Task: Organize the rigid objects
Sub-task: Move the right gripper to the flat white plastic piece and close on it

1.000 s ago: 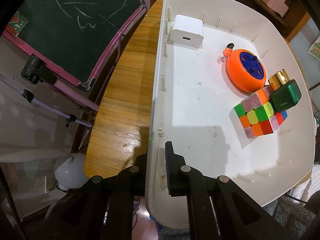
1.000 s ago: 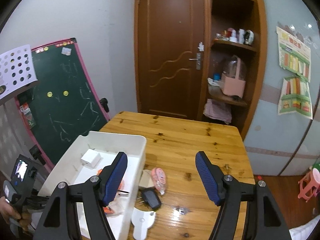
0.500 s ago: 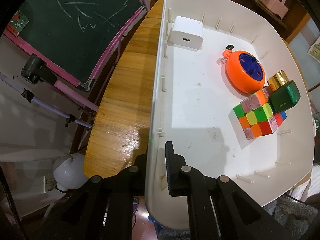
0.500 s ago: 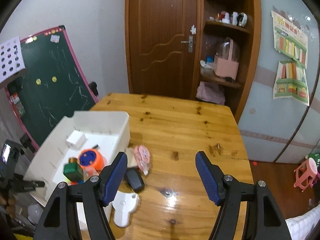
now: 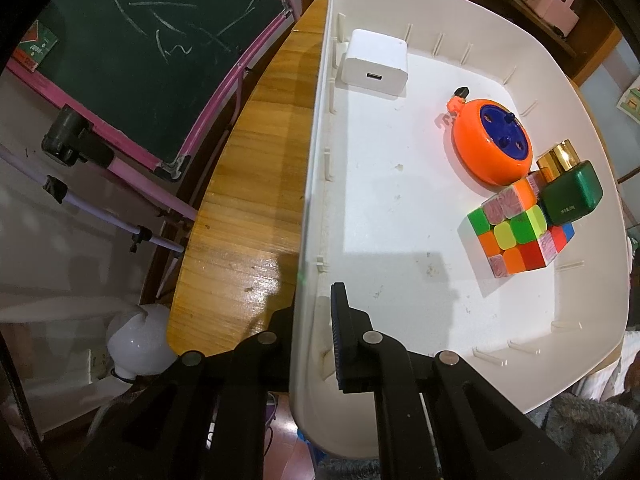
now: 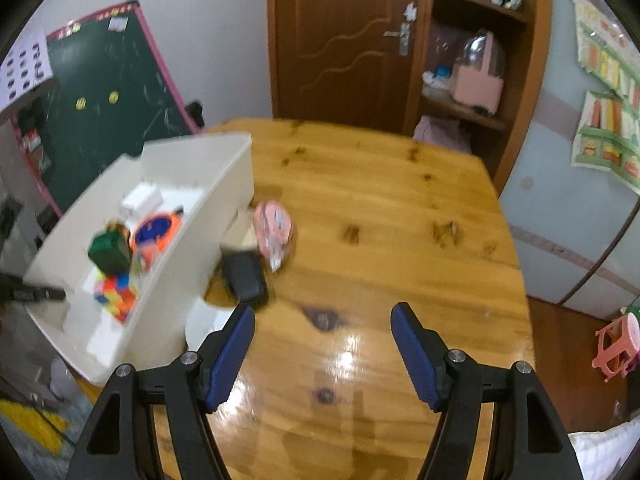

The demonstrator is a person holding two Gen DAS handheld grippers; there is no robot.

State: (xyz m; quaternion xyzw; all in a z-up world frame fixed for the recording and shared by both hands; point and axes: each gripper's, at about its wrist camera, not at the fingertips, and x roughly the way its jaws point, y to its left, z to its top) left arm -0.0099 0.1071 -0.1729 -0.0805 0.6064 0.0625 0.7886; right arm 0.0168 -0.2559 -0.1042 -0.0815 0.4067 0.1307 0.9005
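White plastic fills my left view: the left gripper [image 5: 316, 336] pinches the bin [image 5: 400, 216] wall, with charger [image 5: 376, 64], orange reel [image 5: 490, 144], green bottle [image 5: 570, 196] and cube [image 5: 518, 236] inside. My right gripper [image 6: 322, 346] hangs spread and empty above the wooden table [image 6: 380, 208], near a black object [image 6: 244, 278].

Pink-framed green chalkboard [image 6: 108, 92], chalk-scribbled, beside the wooden counter's [image 6: 380, 216] left edge. Brown panelled wooden door [image 6: 344, 36] beyond the far edge. Corner shelves [image 6: 472, 104] holding a pink container [image 6: 478, 80]. Pink plastic toy stool [image 6: 618, 346] on the floor.
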